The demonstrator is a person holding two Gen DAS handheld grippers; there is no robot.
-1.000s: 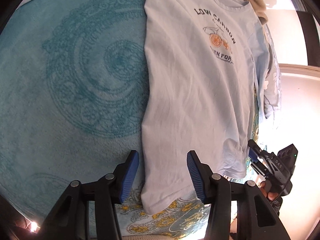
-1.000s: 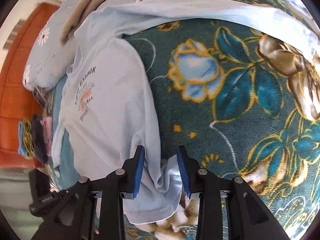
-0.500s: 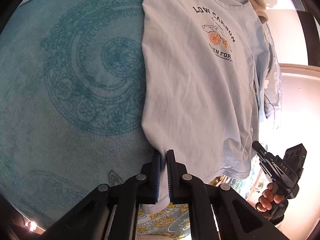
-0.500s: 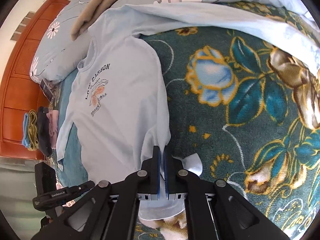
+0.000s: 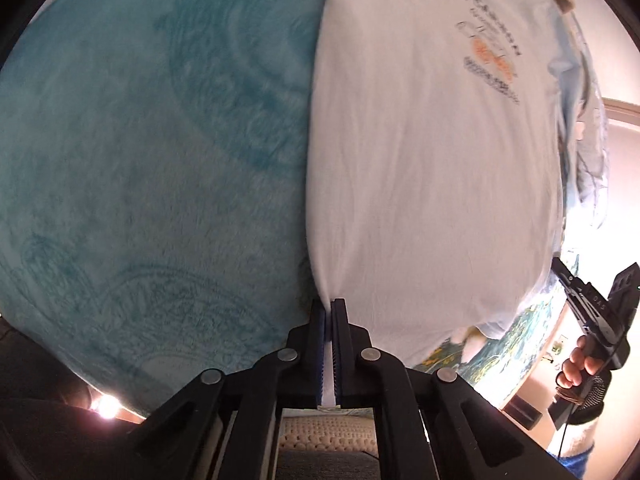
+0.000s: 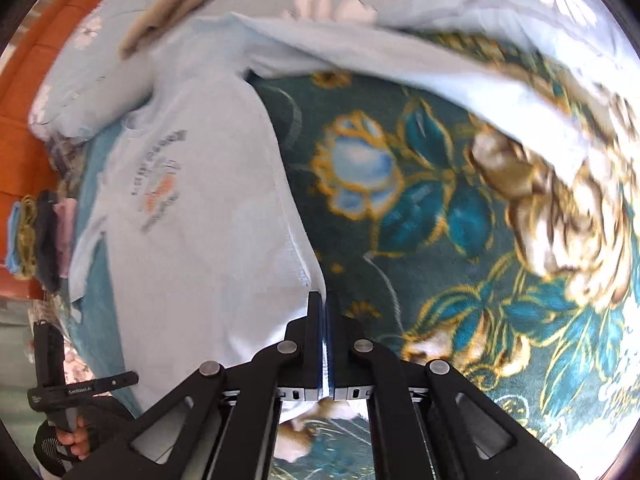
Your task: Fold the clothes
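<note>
A light blue T-shirt (image 5: 432,152) with a dark and orange chest print lies front up on the bed; it also shows in the right wrist view (image 6: 200,216). My left gripper (image 5: 329,308) is shut on the shirt's bottom hem at one corner. My right gripper (image 6: 324,300) is shut on the hem at the other corner, and its handle shows in the left wrist view (image 5: 592,312). The cloth is pulled taut between both grippers and is lifted a little at the hem. Both views are blurred by motion.
A teal patterned blanket (image 5: 152,152) lies beside the shirt. A dark floral blanket (image 6: 440,208) lies on the other side. A pale blue floral pillow (image 6: 88,64) and a beige garment (image 6: 176,4) lie beyond the collar. An orange wooden headboard (image 6: 16,120) stands behind, with folded clothes (image 6: 36,236).
Both grippers closed from open onto the shirt's bottom hem, then pulled it up and back, so the cloth now stretches taut toward the cameras.
</note>
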